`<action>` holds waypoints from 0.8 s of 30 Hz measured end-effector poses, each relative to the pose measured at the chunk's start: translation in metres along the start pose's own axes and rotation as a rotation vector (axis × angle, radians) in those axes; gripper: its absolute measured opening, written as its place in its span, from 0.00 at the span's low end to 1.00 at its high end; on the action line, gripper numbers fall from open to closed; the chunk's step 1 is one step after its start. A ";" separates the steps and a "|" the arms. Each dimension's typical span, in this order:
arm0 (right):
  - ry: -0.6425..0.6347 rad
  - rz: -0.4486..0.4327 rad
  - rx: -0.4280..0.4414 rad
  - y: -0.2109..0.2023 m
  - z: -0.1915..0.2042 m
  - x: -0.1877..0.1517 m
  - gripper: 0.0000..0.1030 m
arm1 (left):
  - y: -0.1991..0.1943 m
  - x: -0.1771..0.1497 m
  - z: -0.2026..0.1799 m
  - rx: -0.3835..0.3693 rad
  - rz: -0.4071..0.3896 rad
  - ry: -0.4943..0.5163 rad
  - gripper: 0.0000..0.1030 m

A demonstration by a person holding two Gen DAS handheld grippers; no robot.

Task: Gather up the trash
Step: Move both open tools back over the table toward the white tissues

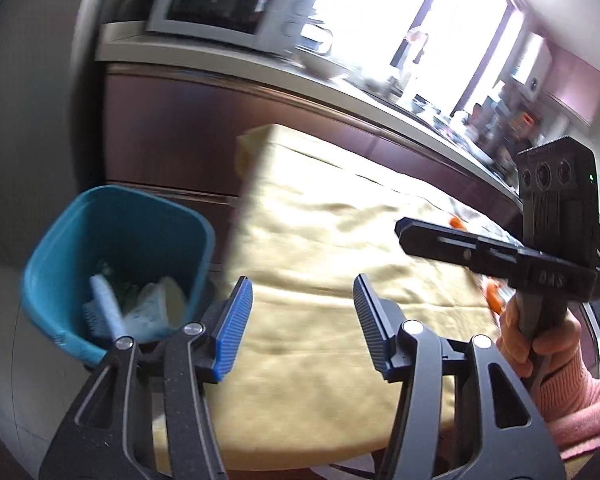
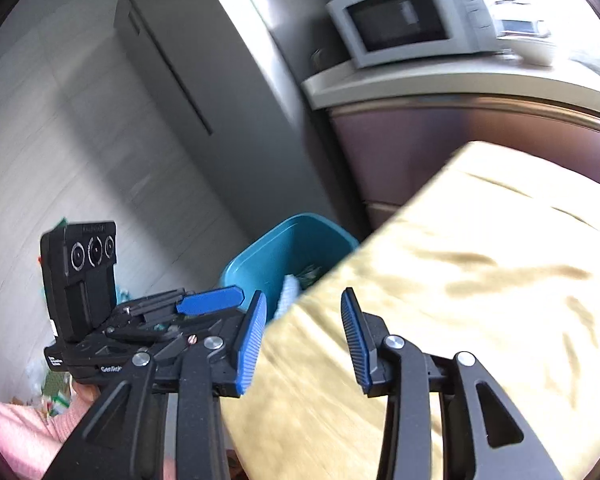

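Yellow tablecloth (image 1: 340,240) is covering the table and filling most of both views, wrinkled, blurred at the near edge. Grey fridge (image 2: 188,80) is standing at the left of the right wrist view, with the white microwave (image 1: 228,4) sitting on the countertop (image 2: 420,80) beside it. Teal trash bin (image 1: 116,248) is sitting on the floor just beside the table's end, holding the collected trash (image 1: 140,304): a pale blue tube-like piece and whitish crumpled bits. Left gripper (image 1: 302,324) is hovering over the table edge near the bin, fingers spread, nothing between the blue pads (image 1: 232,328). Right gripper (image 2: 303,340) is hanging over the cloth edge too, fingers spread and empty. A hand (image 1: 528,336) in a pink sleeve is gripping the right gripper's handle. Orange bits (image 1: 456,222) are lying further along the table; too blurred to identify.
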State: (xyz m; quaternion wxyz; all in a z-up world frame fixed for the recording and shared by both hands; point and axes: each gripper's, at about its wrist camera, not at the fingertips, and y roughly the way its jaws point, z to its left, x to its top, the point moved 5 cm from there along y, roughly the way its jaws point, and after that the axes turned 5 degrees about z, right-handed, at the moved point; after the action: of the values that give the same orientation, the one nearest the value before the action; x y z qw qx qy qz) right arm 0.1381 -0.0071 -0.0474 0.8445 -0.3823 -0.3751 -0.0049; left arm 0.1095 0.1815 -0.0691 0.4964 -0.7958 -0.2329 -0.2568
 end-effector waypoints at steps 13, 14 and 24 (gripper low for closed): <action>0.243 -0.191 -0.314 -0.148 -0.108 -0.065 0.36 | 0.085 -0.012 -0.154 -0.200 0.164 0.226 0.51; 0.264 -0.203 -0.333 -0.158 -0.119 -0.070 0.36 | 0.092 -0.013 -0.164 -0.209 0.176 0.240 0.51; 0.430 -0.295 -0.525 -0.232 -0.203 -0.114 0.37 | 0.145 0.002 -0.236 -0.232 0.244 0.328 0.51</action>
State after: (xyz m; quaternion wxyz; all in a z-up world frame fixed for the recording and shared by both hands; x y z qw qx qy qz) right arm 0.1159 -0.3350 -0.0573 0.7672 -0.5182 -0.2261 -0.3028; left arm 0.1598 -0.0904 -0.0761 0.4600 -0.8176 -0.0200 -0.3456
